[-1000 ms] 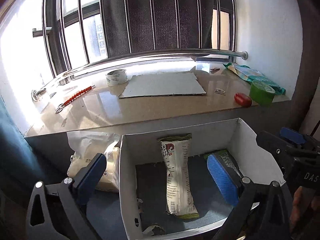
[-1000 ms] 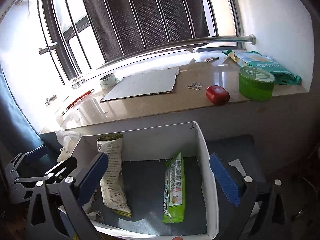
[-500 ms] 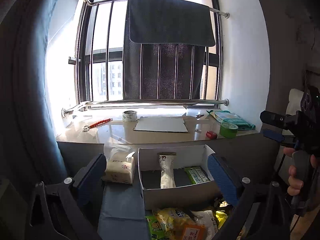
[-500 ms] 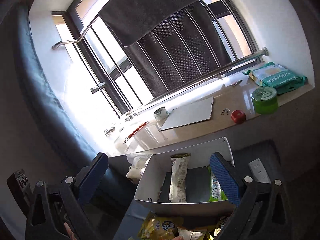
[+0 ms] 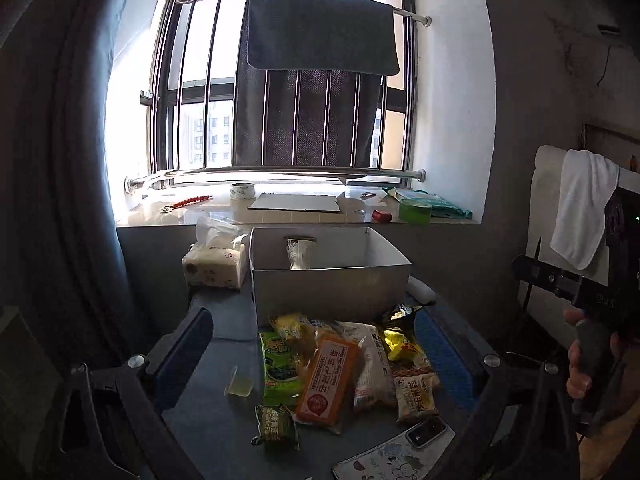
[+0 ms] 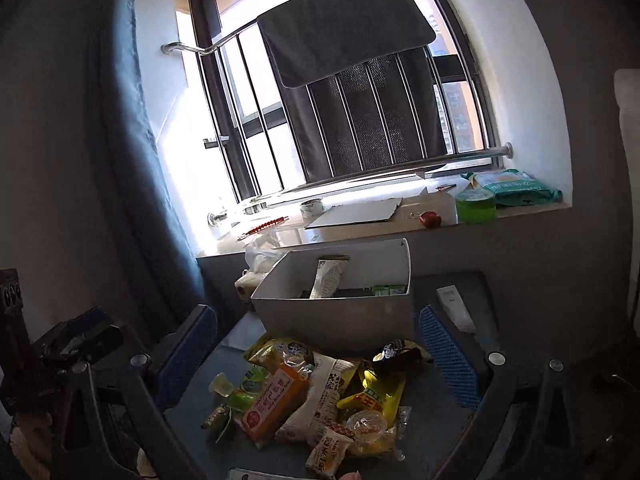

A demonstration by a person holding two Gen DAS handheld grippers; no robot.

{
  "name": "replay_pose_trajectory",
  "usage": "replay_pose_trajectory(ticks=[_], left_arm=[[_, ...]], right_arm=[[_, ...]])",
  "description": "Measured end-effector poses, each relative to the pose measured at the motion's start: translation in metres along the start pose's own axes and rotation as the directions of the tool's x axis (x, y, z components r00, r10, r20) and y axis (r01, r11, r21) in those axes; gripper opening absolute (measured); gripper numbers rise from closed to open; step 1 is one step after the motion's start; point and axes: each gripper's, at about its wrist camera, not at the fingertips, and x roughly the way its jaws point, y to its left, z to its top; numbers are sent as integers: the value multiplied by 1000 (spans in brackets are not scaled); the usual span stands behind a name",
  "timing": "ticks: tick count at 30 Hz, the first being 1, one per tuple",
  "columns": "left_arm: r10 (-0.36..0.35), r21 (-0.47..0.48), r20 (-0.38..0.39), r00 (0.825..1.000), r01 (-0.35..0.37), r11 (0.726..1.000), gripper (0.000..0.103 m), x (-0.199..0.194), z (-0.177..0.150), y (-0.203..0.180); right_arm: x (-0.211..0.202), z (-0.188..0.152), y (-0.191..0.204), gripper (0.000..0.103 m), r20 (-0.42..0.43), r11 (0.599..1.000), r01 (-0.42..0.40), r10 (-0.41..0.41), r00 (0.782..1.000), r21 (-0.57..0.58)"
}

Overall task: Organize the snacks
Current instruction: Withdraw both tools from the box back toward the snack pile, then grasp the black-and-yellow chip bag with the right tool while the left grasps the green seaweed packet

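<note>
Grey-white cardboard box [image 5: 328, 280] sits at the table's far end, two packets inside: a white one [image 6: 327, 280] and a green one [image 6: 388, 290]. We've pulled both grippers back from over the box; the loose snack pile [image 5: 344, 364] now lies before us, so we judge a fresh pick comes next. Orange packet [image 6: 272, 404] tops the heap. Left gripper [image 5: 320, 364] and right gripper [image 6: 316, 360] both gape wide, empty. A small clear jelly cup [image 5: 239, 386] sits apart.
</note>
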Motion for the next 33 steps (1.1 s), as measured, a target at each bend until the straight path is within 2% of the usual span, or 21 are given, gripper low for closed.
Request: replay_pose_trajectory(ticks=[6, 10, 15, 22, 25, 27, 31, 33], left_arm=[[-33, -72, -66, 997, 29, 997, 103, 3, -45, -1], [-24, -64, -94, 995, 18, 998, 103, 6, -56, -2], [-43, -92, -107, 993, 33, 995, 103, 13, -60, 3], [-53, -122, -140, 989, 36, 992, 103, 25, -68, 11], [-49, -127, -153, 987, 29, 991, 103, 29, -72, 13], [-51, -134, -159, 986, 30, 990, 103, 31, -73, 16], [-40, -142, -168, 985, 16, 990, 103, 33, -75, 22], [-37, -150, -170, 985, 11, 989, 103, 33, -75, 26]], right_arm=[[-1, -60, -16, 103, -82, 995, 90, -86, 993, 50], [10, -89, -27, 103, -177, 990, 103, -84, 981, 97], [16, -96, -36, 103, -189, 982, 98, -67, 980, 159], [38, -100, -55, 103, -220, 959, 56, 8, 975, 279], [60, -97, -74, 103, -230, 918, 48, 48, 972, 393], [81, -95, -92, 103, -235, 870, 40, 89, 968, 491], [132, -90, -131, 103, -247, 750, 55, 147, 958, 659], [156, -84, -141, 103, -255, 719, 47, 184, 949, 694]])
